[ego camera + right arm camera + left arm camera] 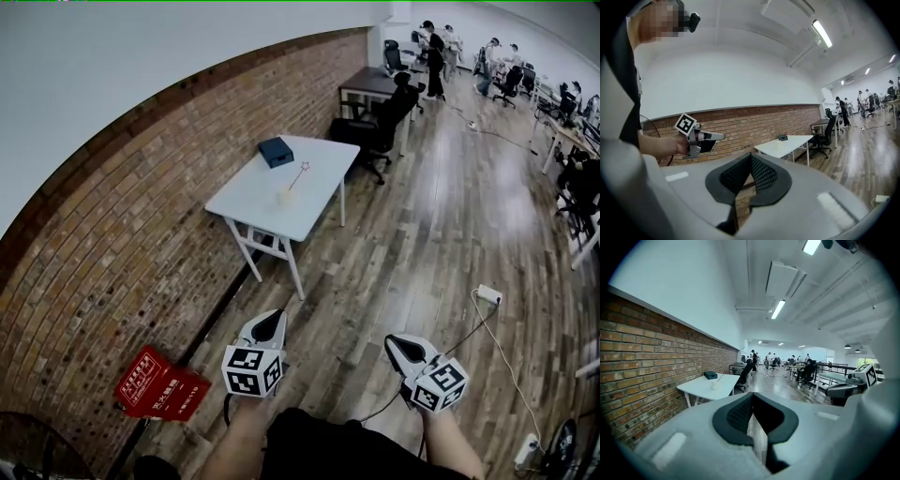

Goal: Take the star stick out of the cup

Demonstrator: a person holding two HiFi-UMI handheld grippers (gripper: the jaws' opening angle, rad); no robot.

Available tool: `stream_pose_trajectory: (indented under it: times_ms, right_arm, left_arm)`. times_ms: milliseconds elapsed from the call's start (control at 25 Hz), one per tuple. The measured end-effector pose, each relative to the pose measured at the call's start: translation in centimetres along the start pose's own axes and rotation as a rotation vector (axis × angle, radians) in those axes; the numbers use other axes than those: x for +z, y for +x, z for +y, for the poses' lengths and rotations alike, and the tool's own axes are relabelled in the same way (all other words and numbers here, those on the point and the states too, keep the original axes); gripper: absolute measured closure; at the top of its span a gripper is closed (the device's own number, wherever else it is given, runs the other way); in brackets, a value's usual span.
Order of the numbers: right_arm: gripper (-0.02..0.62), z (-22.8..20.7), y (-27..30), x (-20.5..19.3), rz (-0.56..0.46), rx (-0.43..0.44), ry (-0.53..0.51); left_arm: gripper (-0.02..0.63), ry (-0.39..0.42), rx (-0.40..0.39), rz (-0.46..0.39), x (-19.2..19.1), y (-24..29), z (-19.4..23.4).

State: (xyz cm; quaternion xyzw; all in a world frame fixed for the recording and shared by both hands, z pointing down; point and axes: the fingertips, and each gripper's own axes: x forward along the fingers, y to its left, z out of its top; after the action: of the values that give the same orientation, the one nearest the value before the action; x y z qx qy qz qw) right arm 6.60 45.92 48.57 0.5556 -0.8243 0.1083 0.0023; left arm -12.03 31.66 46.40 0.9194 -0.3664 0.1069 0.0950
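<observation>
A small white cup [284,197] stands on a white table [253,192] by the brick wall, several steps ahead of me. The thin star stick [298,175] leans out of it, star end up. In the left gripper view the cup [715,386] and stick [720,377] look tiny. In the right gripper view I see the cup [778,145] but cannot make out the stick. My left gripper [272,319] and right gripper [398,345] are held low in front of me, far from the table. Both are shut and hold nothing.
A dark blue box [276,151] lies on the table beyond the cup. Black office chairs [384,122] and a dark desk [370,86] stand behind the table. A red sign [161,384] leans at the wall's foot. A power strip [488,294] with cable lies on the floor. People stand far off.
</observation>
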Motion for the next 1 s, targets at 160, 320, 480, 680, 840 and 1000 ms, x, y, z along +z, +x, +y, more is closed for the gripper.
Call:
stream_pose_trajectory:
  times_ms: [160, 320, 480, 680, 840, 1000]
  right_arm:
    - [0.595, -0.1, 0.1, -0.5, 0.01, 0.028, 0.024]
    - [0.595, -1.4, 0.7, -0.7, 0.028, 0.027, 0.035]
    - [0.595, -3.3, 2.2, -0.6, 0.037, 0.009, 0.045]
    - [0.595, -6.8, 5.8, 0.1, 0.042, -0.018, 0.051]
    - [0.595, -9.0, 10.8, 0.7, 0.047, -0.028, 0.056]
    - [0.595, -10.6, 17.1, 2.4, 0.048, -0.016, 0.057]
  left_arm:
    - [0.6, -0.029, 0.02, 0.006, 0.0, 0.6, 0.5]
    - [0.6, -0.025, 0.005, 0.009, 0.4, 2.3, 0.4]
    - [0.6, -0.027, -0.015, 0.012, 0.8, 4.9, 1.1]
    - [0.6, -0.021, -0.042, 0.008, 1.9, 9.5, 3.2]
    - [0.6, -0.026, -0.048, 0.0, 3.2, 13.2, 7.2]
    - [0.6, -0.028, -0.046, -0.007, 5.3, 17.1, 12.1]
